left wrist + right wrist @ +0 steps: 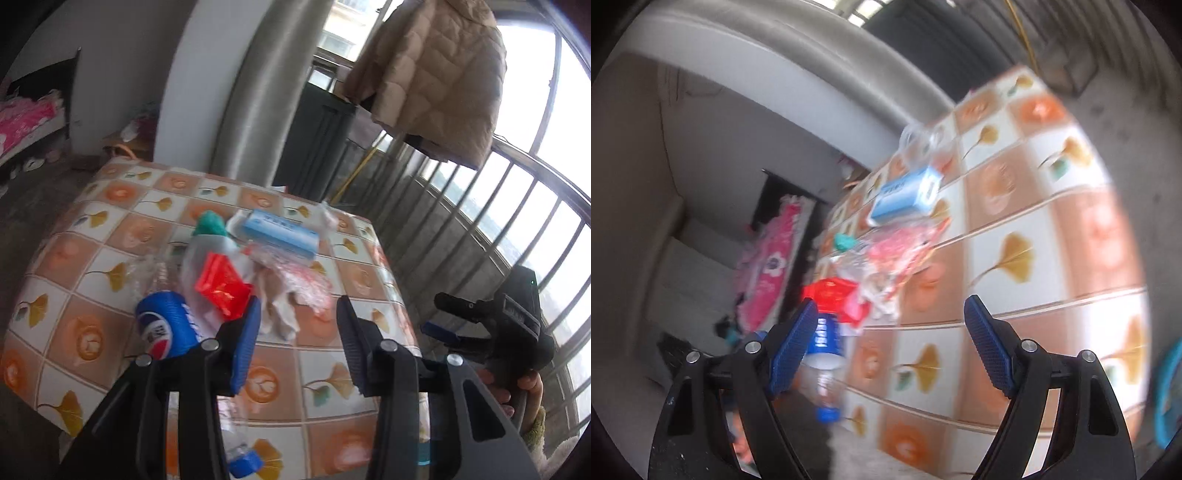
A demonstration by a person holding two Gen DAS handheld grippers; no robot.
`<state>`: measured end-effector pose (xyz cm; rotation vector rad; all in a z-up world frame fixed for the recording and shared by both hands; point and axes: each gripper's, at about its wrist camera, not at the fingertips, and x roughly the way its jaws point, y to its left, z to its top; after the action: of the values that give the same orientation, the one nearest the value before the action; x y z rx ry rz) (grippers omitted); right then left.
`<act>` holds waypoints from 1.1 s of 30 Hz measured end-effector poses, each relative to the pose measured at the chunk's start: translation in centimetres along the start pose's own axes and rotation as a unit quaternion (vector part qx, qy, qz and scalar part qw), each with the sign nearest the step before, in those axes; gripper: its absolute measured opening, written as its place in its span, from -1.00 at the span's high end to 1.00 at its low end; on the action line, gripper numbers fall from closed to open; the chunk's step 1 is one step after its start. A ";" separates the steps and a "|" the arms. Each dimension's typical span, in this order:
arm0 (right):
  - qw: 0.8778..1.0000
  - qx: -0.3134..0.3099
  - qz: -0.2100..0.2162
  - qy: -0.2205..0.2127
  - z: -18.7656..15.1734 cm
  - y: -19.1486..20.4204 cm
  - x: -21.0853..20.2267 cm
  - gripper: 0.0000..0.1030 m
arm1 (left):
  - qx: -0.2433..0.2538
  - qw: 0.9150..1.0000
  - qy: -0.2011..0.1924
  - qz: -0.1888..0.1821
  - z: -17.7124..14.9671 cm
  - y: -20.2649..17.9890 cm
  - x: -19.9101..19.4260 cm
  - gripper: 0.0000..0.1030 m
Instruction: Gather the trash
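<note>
A pile of trash lies on the table (74, 236) with its leaf-patterned cloth. In it are a Pepsi bottle (166, 328) on its side, a red wrapper (221, 284), a light blue box (280, 230), a teal-capped bottle (208, 221), a pink bubble bag (303, 280) and crumpled tissue (277, 314). My left gripper (299, 343) hangs open just in front of the pile, empty. My right gripper (892, 350) is wide open and empty over the table (1015, 206). The Pepsi bottle (823, 350), the red wrapper (834, 295) and the blue box (905, 192) lie ahead to its left.
A beige coat (428, 74) hangs over a window railing (498, 221) on the right. A dark bin (317, 140) and a grey pillar (258, 92) stand behind the table. A hand holds the right gripper (480, 325) beyond the table's right edge. A clear cup (916, 136) sits at the far end.
</note>
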<state>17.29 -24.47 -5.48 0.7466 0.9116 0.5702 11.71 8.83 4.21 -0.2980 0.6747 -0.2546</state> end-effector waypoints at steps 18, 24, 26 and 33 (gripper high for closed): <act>0.968 0.224 0.056 0.098 1.9 -3.5 10.9 0.10 | 0.011 0.997 0.062 0.052 1.5 4.1 7.8 0.21; 0.962 0.245 0.073 0.096 1.6 -4.5 11.3 0.84 | 0.027 0.996 0.063 0.063 1.2 4.0 8.6 0.66; 0.960 0.248 0.081 0.096 1.4 -4.7 11.2 0.94 | 0.031 0.996 0.061 0.064 1.2 3.9 8.5 0.77; 0.958 0.247 0.119 0.087 0.9 -4.5 10.0 1.00 | 0.035 0.997 0.046 0.053 1.5 3.4 7.3 0.88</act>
<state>23.65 -20.42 -13.47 1.2857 1.1536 0.6341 18.60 9.88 -0.04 -0.1841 0.7684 -0.1904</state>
